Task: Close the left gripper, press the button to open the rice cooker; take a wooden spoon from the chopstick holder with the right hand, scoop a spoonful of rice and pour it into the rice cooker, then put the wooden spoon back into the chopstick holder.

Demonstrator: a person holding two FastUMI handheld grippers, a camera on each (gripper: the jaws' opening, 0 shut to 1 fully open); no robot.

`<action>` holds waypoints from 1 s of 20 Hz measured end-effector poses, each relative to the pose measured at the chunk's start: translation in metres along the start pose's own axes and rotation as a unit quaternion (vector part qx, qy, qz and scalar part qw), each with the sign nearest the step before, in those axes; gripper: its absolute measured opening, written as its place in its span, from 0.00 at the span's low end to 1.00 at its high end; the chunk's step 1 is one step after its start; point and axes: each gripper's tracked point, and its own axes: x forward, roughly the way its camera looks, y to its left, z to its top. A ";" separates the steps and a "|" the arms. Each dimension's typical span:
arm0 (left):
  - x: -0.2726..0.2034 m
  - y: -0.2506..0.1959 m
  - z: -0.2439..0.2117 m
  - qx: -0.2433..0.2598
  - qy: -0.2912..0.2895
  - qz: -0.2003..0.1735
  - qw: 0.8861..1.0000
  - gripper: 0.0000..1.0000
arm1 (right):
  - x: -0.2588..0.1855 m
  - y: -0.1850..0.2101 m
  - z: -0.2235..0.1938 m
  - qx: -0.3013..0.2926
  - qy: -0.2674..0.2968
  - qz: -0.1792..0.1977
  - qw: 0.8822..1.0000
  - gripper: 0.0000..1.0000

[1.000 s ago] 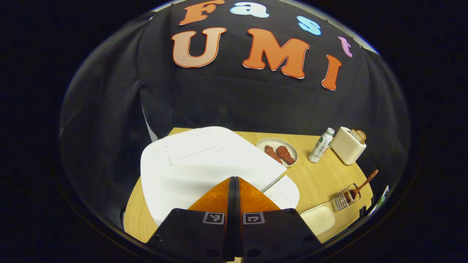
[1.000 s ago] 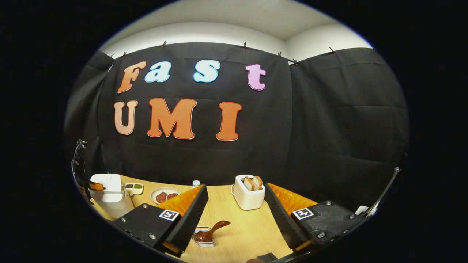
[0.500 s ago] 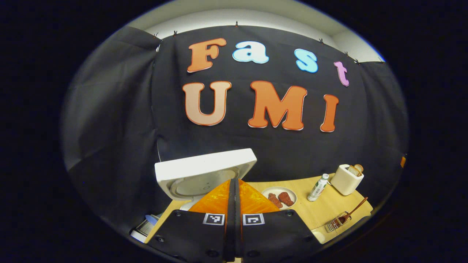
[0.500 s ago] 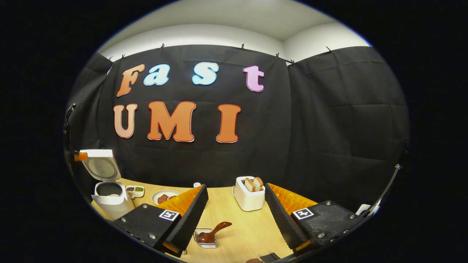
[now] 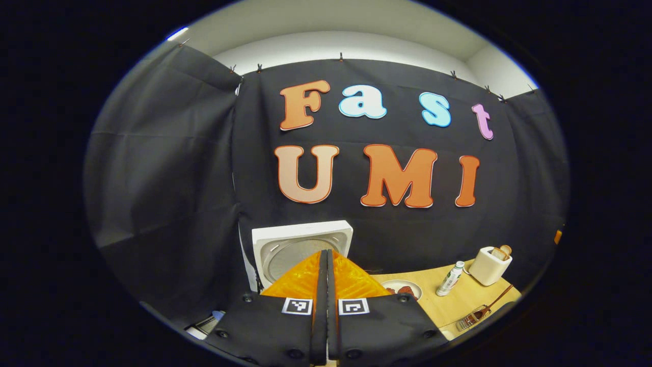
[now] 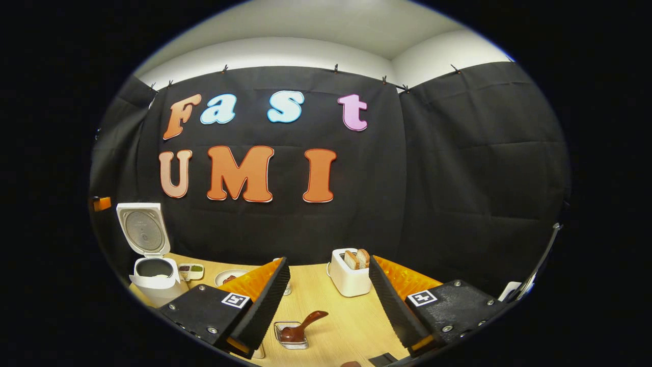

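Left gripper point(image 5: 326, 255) has its fingers pressed together, empty; right gripper point(image 6: 328, 285) is spread wide. Rice cooker point(image 6: 152, 272) stands at nine o'clock, lid point(image 6: 141, 229) upright. Wooden spoon point(image 6: 301, 329) sits in the chopstick holder point(image 6: 291, 341) at six o'clock.

The left gripper view rides close behind the rice cooker point(image 5: 300, 250), whose raised lid sits at 6 o'clock, and faces the booth wall, the table point(image 5: 461, 303) low at 4 o'clock. The right gripper view looks from farther back across the table point(image 6: 341, 321). Both views share the rice cooker point(image 6: 150, 255), the toaster point(image 5: 490, 265) point(image 6: 350, 272) and the wooden spoon point(image 5: 491, 303) point(image 6: 303, 327).
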 end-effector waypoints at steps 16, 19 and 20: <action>-0.036 0.065 0.007 0.003 -0.027 0.084 0.996 1.00 | 0.011 0.009 -0.013 -0.006 -0.008 0.006 1.000 0.97; -0.045 0.067 0.013 -0.007 -0.036 0.084 0.996 1.00 | 0.024 0.015 -0.034 0.004 -0.003 0.012 1.000 0.96; -0.047 0.071 0.014 -0.007 -0.037 0.087 0.995 1.00 | 0.028 0.014 -0.045 0.003 0.005 0.013 1.000 0.97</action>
